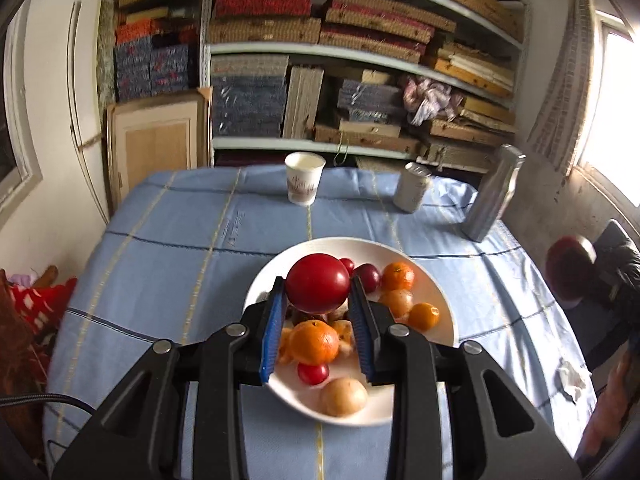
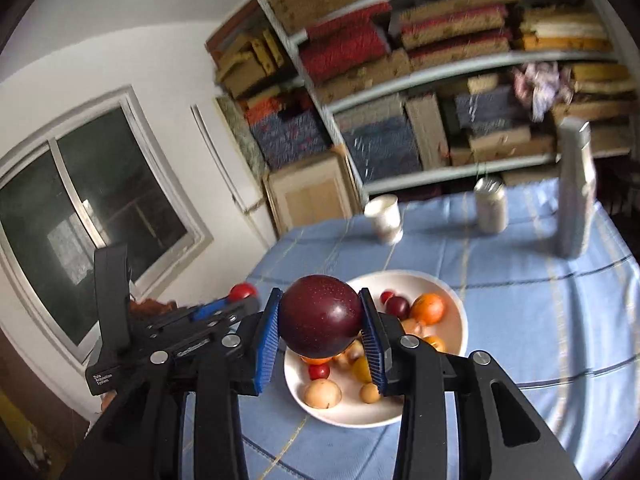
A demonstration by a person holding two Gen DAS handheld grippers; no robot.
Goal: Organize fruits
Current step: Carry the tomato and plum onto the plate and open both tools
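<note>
While both claws angle downward above the white round bowl (image 1: 434, 300) of mixed fruit on the blue-clothed counter (image 1: 160, 240), the left claw (image 1: 318, 312) is clamped on a glossy red round fruit (image 1: 318, 288). Beside it, the right claw (image 2: 320, 330) grips a dark maroon plum (image 2: 320, 314), both fruits held clear above the bowl.

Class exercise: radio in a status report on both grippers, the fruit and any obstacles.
Left gripper shut on red fruit. Right gripper shut on dark plum. Both above white bowl of fruit. Paper cup stands beyond, clear.
</note>
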